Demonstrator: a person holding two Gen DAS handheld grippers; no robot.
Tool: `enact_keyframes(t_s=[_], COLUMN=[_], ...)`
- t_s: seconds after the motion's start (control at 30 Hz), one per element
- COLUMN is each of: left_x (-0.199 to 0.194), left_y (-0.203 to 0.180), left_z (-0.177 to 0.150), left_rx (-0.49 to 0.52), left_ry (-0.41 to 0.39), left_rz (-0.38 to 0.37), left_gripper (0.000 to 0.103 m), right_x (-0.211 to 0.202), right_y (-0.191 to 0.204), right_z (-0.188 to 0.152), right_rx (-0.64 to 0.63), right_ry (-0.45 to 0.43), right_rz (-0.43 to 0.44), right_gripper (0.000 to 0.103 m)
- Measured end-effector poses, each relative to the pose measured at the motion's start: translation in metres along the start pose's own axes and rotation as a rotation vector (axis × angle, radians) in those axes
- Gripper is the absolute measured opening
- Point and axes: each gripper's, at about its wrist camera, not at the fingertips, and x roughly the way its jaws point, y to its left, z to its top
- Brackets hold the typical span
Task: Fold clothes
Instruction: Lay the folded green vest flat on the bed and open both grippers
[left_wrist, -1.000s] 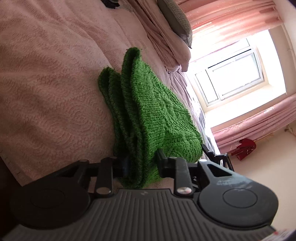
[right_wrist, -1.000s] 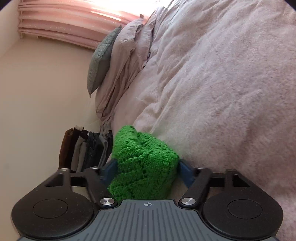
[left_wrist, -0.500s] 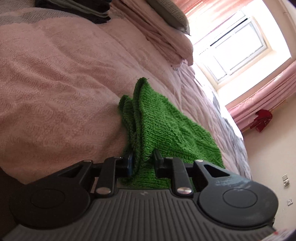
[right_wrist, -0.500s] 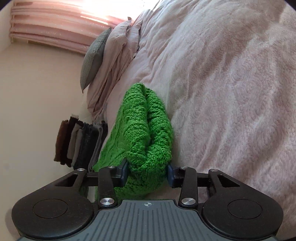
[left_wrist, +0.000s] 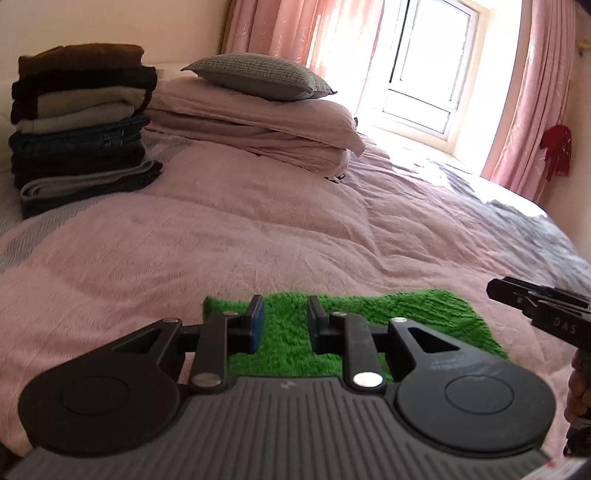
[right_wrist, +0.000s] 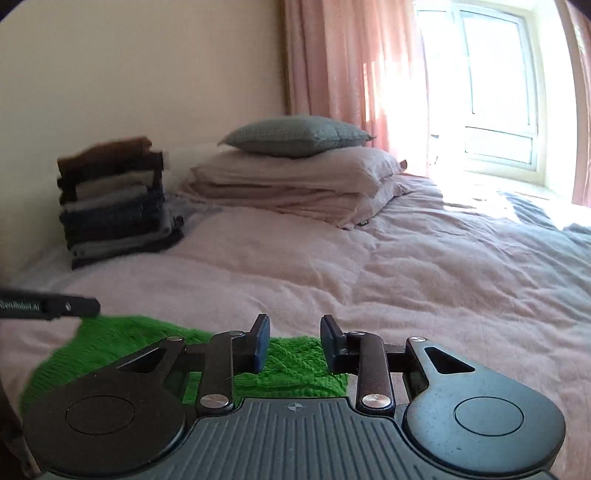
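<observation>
A: Where could a gripper pass over the bed (left_wrist: 258, 229)?

B: Toward 12 o'clock the pink quilt lies bare beyond the green knit (left_wrist: 369, 314).

A: And the obstacles?

B: A stack of folded clothes (left_wrist: 81, 125) at 10 o'clock, pillows (left_wrist: 258, 122) at 12, and the right gripper (left_wrist: 535, 306) crowding in at 3.

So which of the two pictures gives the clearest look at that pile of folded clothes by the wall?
The left wrist view: the pile is sharp there, each folded layer distinct, brown on top. The right wrist view shows the same pile smaller and blurred, its layers smeared together.
</observation>
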Motion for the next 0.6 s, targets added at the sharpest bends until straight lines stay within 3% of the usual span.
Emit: enact_keyframes(t_s=[0.1,0.13,0.27,0.37,0.47,0.6], left_x=[0.045,0.058,0.074,0.056,0.016,-0.024], left_y=[0.002,0.007,0.017,0.018,0.006,-0.016], left_z=[-0.007,-0.015,-0.034,-0.024,-0.018,-0.032], left_rx=[0.002,-0.017,-0.026,-0.060,-0.031,0.008], left_ry=[0.073,0.097,0.100,0.107,0.067,0.077], left_rz=[0.094,0.091,0.068,0.073,0.083,0.033], left_gripper=[0.021,0.022,0.024,0.023,0.020,0.021], right_x=[0.040,0.050,0.043,0.018,-0.032,-0.079], right_y=[-0.001,-0.007,-0.019,-0.024,-0.014,0.004], right_z=[-0.027,-0.039,-0.053,-0.038,-0.026,-0.034], right_rx=[-0.046,-0.059,-0.034,0.055,0.076,0.081], right_ry=[0.105,0.143,0.139,0.150,0.093,0.060], right_rz=[-0.037,-0.054,-0.065,-0.098,-0.076,-0.034], right_gripper=[0.027,0.027,0.028,0.028,0.028,0.028])
